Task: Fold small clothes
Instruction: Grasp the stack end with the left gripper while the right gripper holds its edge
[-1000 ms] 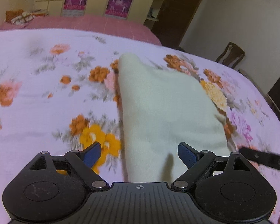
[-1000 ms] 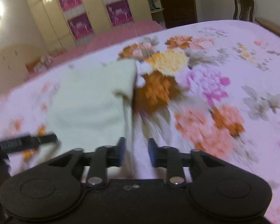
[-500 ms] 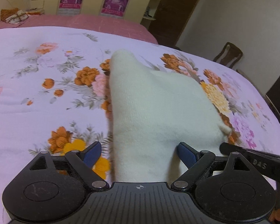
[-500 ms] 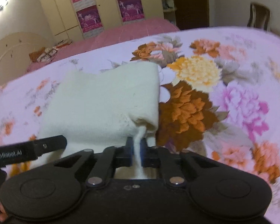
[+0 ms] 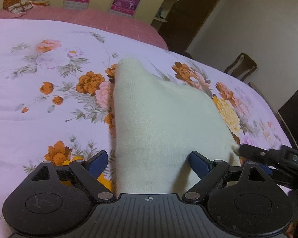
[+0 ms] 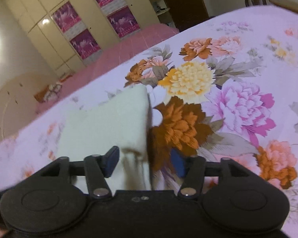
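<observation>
Risk: cream garment [image 5: 168, 123] lies folded on the floral bedspread [image 5: 39, 103], its near end between both tools. Your left gripper [image 5: 149, 161] stands wide, gripping nothing; your right gripper [image 6: 144, 162] is opening around the near corner. Withdraw carelessly and a pad may snag the knit, undoing your fold.

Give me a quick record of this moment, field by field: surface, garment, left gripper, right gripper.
surface: floral bedsheet
garment: cream knit cloth, lying folded on the sheet
left gripper: open wide, cloth's near end between the fingers, pads not pressing
right gripper: jaws opening, cloth's edge between them, pads apart from it
</observation>
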`<state>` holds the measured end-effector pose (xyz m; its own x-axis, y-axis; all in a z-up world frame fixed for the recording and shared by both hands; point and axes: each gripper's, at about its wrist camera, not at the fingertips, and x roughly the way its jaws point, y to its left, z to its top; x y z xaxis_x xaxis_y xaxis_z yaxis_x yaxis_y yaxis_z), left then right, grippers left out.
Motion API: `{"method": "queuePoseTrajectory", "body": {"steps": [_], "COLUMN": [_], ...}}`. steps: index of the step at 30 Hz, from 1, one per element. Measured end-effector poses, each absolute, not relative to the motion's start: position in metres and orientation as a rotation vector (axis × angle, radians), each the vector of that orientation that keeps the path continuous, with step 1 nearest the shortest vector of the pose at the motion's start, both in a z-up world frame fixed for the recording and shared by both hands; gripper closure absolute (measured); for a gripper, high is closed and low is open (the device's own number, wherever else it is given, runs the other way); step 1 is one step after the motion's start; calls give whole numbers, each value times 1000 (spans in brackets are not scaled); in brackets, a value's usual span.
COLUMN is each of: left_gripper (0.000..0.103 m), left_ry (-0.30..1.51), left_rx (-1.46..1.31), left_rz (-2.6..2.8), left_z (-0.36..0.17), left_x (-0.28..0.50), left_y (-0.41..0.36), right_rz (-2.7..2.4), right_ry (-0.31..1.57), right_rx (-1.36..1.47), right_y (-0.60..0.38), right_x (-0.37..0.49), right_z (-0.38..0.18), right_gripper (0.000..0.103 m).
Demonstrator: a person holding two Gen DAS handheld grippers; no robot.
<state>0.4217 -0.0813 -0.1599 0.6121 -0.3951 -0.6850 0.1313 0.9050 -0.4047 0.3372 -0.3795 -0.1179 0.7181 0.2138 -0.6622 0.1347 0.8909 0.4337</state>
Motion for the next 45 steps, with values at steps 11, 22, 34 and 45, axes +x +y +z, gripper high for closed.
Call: {"method": "queuePoseTrajectory", "body": {"steps": [11, 22, 34, 45], "left_gripper": [20, 42, 56, 56], "left_ry": [872, 859, 790, 719], "left_rx": [-358, -344, -307, -299], "left_rz": [-363, -363, -372, -291], "left_z": [-166, -165, -132, -94], "left_x": [435, 438, 420, 387], "left_y": [-91, -94, -78, 40], "right_rz": [152, 134, 189, 322], "right_ry": [859, 821, 734, 698], "right_rx": [475, 345, 332, 318], "right_y": [-353, -339, -317, -223], "right_x": [380, 378, 362, 359], "right_z": [-147, -141, -103, -67], "right_gripper": [55, 74, 77, 77]}}
